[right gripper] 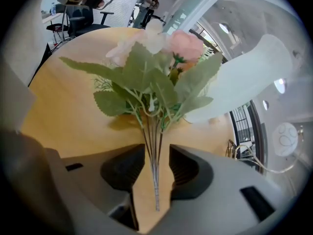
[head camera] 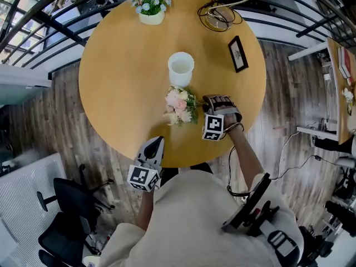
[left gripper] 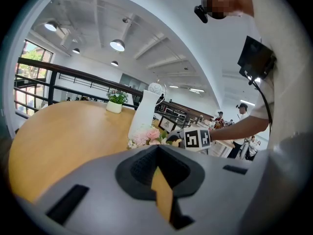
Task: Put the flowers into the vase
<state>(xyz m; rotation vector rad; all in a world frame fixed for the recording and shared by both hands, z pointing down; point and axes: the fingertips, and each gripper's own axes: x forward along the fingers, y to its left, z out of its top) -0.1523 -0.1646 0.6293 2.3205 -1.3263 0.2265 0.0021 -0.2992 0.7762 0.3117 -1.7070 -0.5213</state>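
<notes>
A bouquet [head camera: 179, 105] of pink and white flowers with green leaves lies on the round wooden table [head camera: 122, 65], just in front of a white vase [head camera: 181, 68] that stands upright. My right gripper [head camera: 204, 103] reaches it from the right. In the right gripper view the thin stems [right gripper: 154, 151] run between the jaws of the right gripper [right gripper: 157, 165], with a gap still beside them; the pads do not press. My left gripper [head camera: 156, 143] hovers at the table's near edge, shut and empty, and its own view shows the left gripper [left gripper: 157, 148] aimed towards the bouquet [left gripper: 146, 137] and vase [left gripper: 143, 114].
A small potted plant [head camera: 151, 10] stands at the table's far edge, coiled cables [head camera: 219, 16] at the far right, and a black picture frame [head camera: 238, 53] right of the vase. An office chair [head camera: 67, 210] stands on the floor at lower left.
</notes>
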